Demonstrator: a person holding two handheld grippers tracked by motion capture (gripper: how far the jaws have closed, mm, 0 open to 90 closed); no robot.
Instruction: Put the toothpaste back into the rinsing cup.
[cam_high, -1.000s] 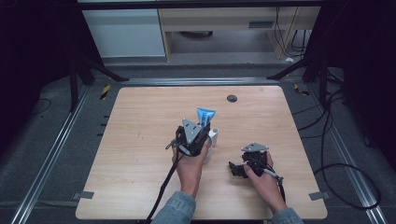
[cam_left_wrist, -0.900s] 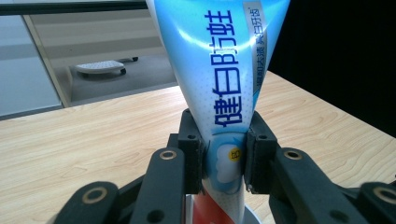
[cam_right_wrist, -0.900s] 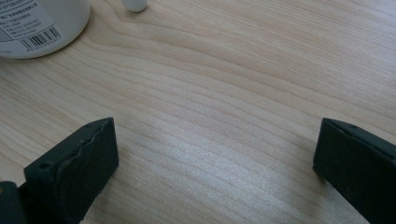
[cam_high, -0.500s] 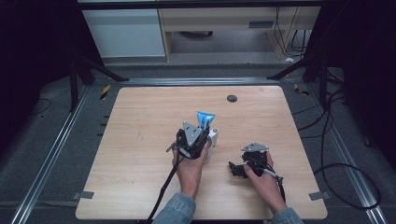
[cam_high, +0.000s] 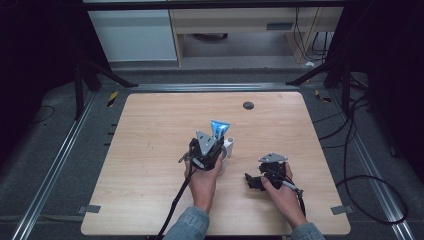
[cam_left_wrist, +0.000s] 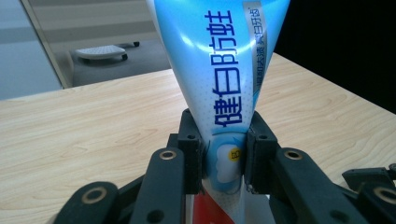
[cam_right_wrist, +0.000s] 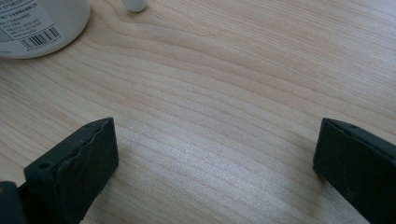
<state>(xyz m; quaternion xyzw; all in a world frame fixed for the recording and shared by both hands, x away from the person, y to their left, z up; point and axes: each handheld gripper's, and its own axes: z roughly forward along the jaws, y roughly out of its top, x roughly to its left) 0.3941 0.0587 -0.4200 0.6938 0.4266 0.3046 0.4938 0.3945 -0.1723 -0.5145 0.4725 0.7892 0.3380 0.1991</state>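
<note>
At table centre: left gripper (cam_left_wrist: 223, 161) pinches tube (cam_left_wrist: 219, 70) upright, near its lower end (crimped tail up).
Right gripper (cam_right_wrist: 215, 163): spread wide, nothing between, low over table (cam_high: 150, 200).
Tube handling: light, soft, glossy plastic; likely slips or dents, so grip low by the stiffer shoulder.
Nearby: white bottle (cam_right_wrist: 39, 23), smooth, round.

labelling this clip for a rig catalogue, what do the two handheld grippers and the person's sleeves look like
Both the left gripper and right gripper are black, with perforated link arms and flat rectangular pads. Each carries a grey three-cornered plate on top and trails a black cable. The person's sleeves are blue denim.
</note>
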